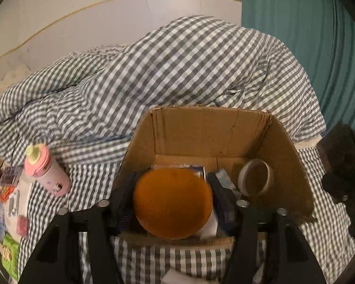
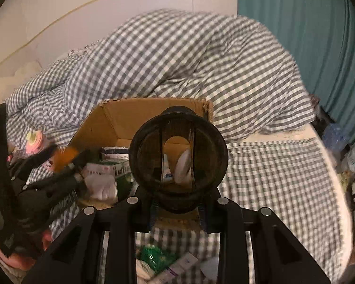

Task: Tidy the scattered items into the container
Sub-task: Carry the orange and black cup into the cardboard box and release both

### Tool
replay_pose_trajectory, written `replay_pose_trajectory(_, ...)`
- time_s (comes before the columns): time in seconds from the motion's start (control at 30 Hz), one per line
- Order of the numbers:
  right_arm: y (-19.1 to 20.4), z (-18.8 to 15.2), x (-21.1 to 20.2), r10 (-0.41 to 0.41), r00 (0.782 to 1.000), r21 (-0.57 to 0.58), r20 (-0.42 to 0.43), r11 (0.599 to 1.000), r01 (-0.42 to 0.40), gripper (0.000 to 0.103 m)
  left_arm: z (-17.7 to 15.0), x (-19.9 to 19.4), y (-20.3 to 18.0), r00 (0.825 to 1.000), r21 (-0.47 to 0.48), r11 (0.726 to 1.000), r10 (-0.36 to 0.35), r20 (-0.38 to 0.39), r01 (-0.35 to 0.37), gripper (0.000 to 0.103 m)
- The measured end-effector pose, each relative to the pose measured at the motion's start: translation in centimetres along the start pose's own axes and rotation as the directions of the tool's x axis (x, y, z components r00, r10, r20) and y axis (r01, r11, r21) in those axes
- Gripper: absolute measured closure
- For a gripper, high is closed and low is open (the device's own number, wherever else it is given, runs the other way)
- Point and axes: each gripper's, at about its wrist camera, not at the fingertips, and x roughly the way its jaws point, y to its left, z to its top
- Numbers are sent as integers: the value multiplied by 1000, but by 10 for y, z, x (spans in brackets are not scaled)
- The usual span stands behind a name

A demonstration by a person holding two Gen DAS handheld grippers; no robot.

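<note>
An open cardboard box stands on the checked bed. My left gripper is shut on an orange round-bottomed container and holds it over the box's near left side. A tape roll and small packages lie in the box. My right gripper is shut on a dark translucent cup, its open mouth facing the camera, above the box. The left gripper with the orange container shows at the left in the right wrist view.
A pink bottle lies left of the box. Small packets, a green pack and clips lie at the far left. A heaped checked duvet rises behind the box. Green and white packets lie on the bed below my right gripper.
</note>
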Motion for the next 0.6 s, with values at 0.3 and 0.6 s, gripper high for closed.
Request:
replay_pose_trajectory(0.3, -18, -7, -19, 10, 999, 72, 40, 997, -13, 24, 2, -12, 5, 998, 16, 1000, 20, 63, -21, 0)
replay_pose_trajectory(0.6, -44, -41, -64, 321, 947, 251, 7, 916, -313, 21, -21, -68, 8, 998, 45, 999, 14, 66, -17, 0)
